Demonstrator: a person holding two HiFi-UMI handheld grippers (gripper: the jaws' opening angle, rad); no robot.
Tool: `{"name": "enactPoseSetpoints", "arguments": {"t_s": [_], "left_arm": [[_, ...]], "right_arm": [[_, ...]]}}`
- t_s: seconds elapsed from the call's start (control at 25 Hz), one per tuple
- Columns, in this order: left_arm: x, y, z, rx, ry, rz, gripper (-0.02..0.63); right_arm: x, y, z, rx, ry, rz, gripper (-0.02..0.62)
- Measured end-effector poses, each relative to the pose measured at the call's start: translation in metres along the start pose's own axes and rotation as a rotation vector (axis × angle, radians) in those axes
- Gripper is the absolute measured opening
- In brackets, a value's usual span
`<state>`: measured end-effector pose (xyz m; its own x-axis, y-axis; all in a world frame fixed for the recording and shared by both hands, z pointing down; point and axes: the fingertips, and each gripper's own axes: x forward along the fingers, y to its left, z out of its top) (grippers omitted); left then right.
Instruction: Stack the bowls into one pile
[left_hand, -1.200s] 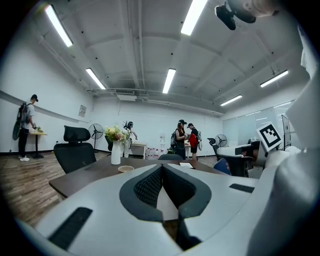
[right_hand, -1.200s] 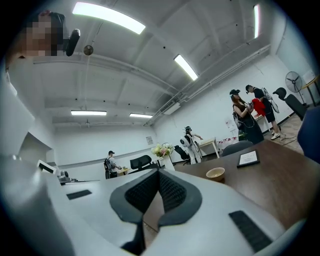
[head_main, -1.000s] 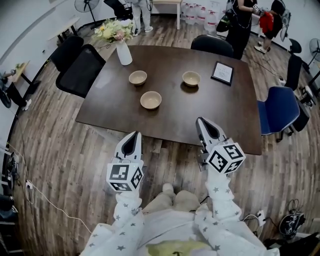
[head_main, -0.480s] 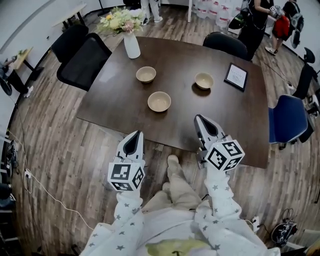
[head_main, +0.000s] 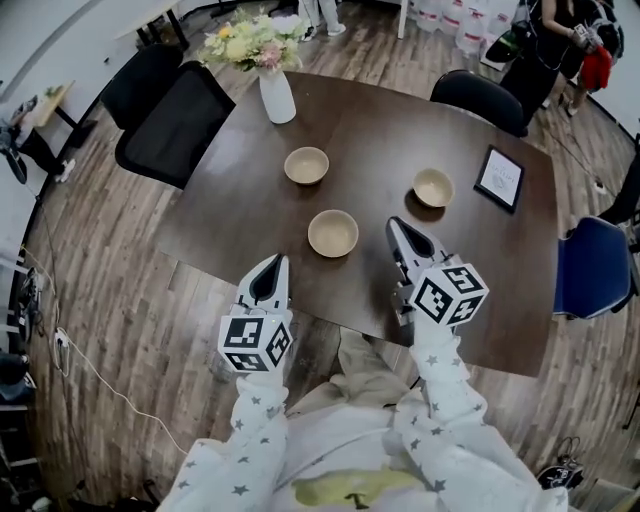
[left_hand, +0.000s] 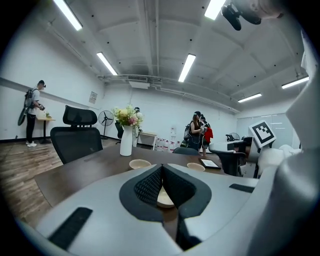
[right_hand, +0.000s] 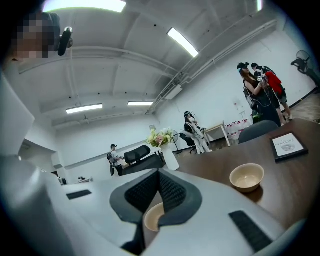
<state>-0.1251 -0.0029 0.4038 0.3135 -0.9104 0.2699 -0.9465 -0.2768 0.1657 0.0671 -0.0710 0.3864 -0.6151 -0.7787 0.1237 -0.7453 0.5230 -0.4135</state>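
Note:
Three tan bowls stand apart on the dark brown table: one at the back left, one near the front middle, one at the right. My left gripper is shut and empty, its tips over the table's near edge, short of the front bowl. My right gripper is also shut and empty, between the front bowl and the right bowl. In the left gripper view the front bowl shows low behind the closed jaws. In the right gripper view the right bowl lies ahead to the right.
A white vase with flowers stands at the table's far left, a framed card at the far right. Black chairs flank the table's left, another the far side, a blue chair the right. People stand beyond.
Both grippers have come forward from over the floor to the table's near edge, and the bowls now lie closer. Both stay shut and empty.

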Motion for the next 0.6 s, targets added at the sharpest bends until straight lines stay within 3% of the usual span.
{"name": "enactPoseSetpoints", "arguments": {"t_s": [0.6], "left_arm": [[0.064,0.035,-0.022,-0.091,0.109,0.077,0.026]], "right_arm": [[0.100,-0.035,-0.042,0.069,0.205,0.130,0.022]]}}
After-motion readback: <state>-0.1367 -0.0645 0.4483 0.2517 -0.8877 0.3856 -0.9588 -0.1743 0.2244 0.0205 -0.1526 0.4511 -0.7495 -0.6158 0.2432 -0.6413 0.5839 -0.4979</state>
